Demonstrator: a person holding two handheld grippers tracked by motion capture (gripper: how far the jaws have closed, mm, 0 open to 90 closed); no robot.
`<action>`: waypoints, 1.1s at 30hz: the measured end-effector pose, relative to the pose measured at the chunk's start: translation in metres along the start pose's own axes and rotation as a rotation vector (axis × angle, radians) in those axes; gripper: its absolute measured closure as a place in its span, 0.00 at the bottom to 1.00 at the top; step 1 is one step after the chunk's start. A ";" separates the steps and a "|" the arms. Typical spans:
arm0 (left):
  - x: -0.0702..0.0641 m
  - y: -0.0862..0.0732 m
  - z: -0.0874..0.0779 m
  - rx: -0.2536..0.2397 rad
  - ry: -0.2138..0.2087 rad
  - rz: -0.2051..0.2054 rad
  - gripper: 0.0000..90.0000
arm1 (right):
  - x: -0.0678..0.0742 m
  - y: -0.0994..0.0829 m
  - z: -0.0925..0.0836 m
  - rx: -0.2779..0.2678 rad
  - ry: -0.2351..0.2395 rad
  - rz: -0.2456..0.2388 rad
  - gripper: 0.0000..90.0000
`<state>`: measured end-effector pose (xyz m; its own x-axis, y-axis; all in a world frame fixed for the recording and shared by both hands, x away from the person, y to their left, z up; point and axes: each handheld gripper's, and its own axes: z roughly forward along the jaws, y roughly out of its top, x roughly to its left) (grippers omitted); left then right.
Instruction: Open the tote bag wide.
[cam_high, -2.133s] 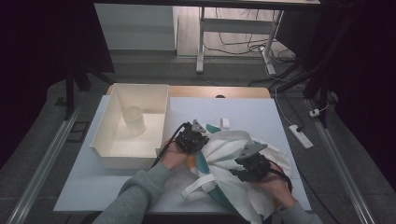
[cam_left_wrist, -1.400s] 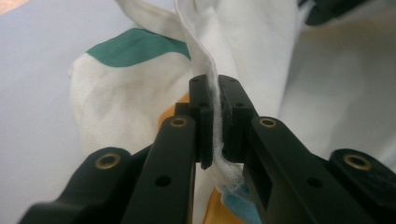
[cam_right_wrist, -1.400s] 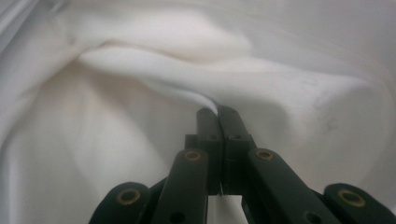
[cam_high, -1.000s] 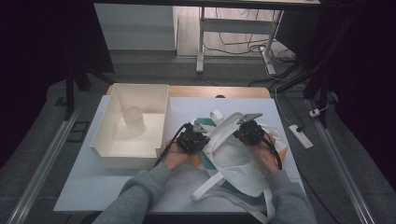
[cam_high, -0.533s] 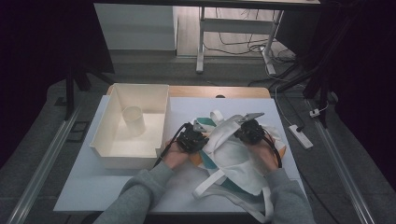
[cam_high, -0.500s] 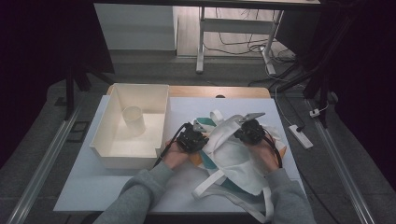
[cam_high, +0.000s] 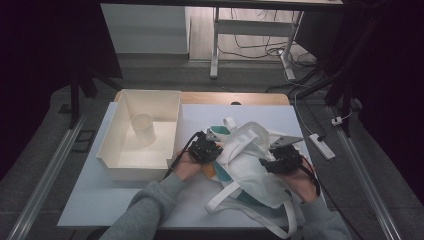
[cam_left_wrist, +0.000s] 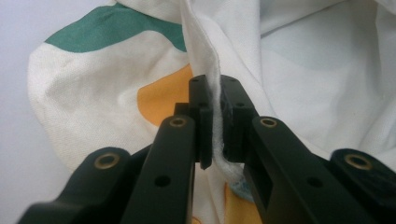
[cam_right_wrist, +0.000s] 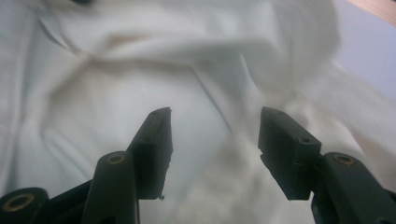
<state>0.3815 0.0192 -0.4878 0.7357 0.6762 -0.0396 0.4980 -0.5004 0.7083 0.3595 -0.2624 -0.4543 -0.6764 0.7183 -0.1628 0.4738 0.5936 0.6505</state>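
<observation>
A white cloth bag (cam_high: 250, 162) with green and orange patches and long white straps lies crumpled on the white table (cam_high: 100, 200). My left gripper (cam_high: 216, 149) sits at the bag's left side, shut on an upright fold of its white cloth. In the left gripper view that fold of the bag (cam_left_wrist: 93, 93) is pinched between the pads of the left gripper (cam_left_wrist: 215, 112). My right gripper (cam_high: 270, 164) is at the bag's right side and its jaws have just been opening. In the right gripper view it (cam_right_wrist: 215, 135) stands open with nothing between the pads, and the bag (cam_right_wrist: 116, 70) lies beyond them.
A cream tray (cam_high: 120, 150) with a small cup (cam_high: 142, 129) in it stands at the table's left. A wooden strip (cam_high: 240, 98) runs along the far edge. A white power strip (cam_high: 322, 146) lies on the floor to the right.
The right gripper has let go of the cloth, opened, and moved right and toward the person. The raised part of the bag has settled. The left gripper has stayed put.
</observation>
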 end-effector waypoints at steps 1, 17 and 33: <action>0.000 0.000 0.000 0.000 0.000 0.000 0.93 | 0.000 -0.005 -0.002 0.011 -0.017 0.016 0.49; 0.002 -0.001 0.000 0.004 -0.002 0.000 0.93 | 0.019 -0.025 0.000 0.164 -0.186 -0.055 0.67; 0.001 -0.001 0.000 0.005 -0.001 0.003 0.93 | 0.020 -0.024 -0.007 0.098 -0.103 -0.022 0.68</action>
<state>0.3823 0.0204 -0.4888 0.7379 0.6738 -0.0380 0.4976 -0.5051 0.7051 0.3307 -0.2649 -0.4687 -0.6282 0.7352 -0.2548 0.5155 0.6385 0.5715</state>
